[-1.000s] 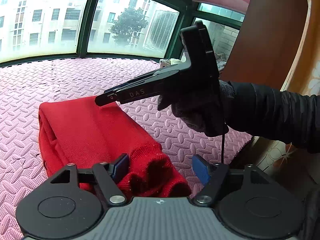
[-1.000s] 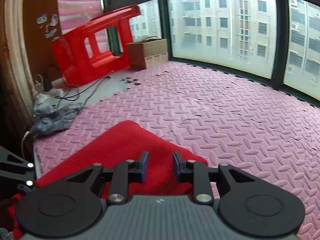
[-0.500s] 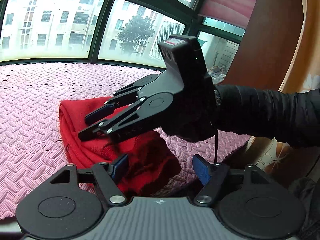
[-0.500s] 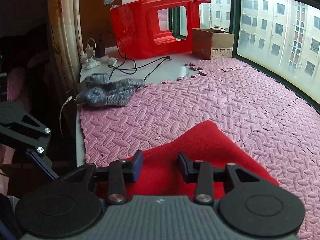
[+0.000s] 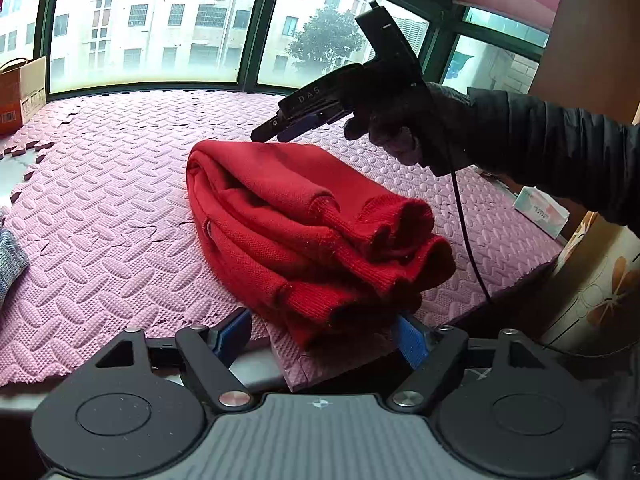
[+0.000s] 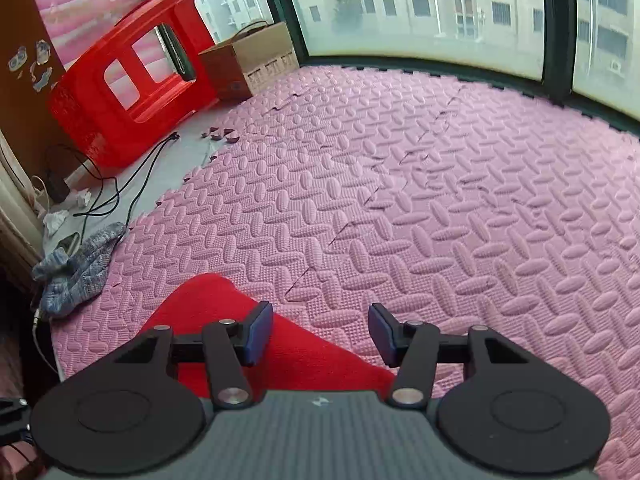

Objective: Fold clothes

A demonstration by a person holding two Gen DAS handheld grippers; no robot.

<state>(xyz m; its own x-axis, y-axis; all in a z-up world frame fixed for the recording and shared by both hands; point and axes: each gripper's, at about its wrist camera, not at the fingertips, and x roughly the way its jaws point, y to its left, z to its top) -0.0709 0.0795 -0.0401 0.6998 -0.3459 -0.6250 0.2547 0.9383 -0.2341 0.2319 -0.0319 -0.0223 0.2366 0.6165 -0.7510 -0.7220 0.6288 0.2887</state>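
A red knit garment lies folded in a thick bundle on the pink foam mat, its ribbed cuffs toward me near the mat's front edge. My left gripper is open and empty, its blue pads on either side of the bundle's near end. My right gripper hovers just above the bundle's far edge in the left wrist view. In the right wrist view the right gripper is open and empty over a corner of the red garment.
A red plastic stool lies tipped at the far left beside a cardboard box. Black cables and a grey-blue knit garment lie by the mat's left edge. A small white box sits at the right. Windows line the back.
My right gripper has opened wider and lifted off the red bundle to its far edge. The left gripper has pulled back, staying open, and the bundle now lies whole on the mat.
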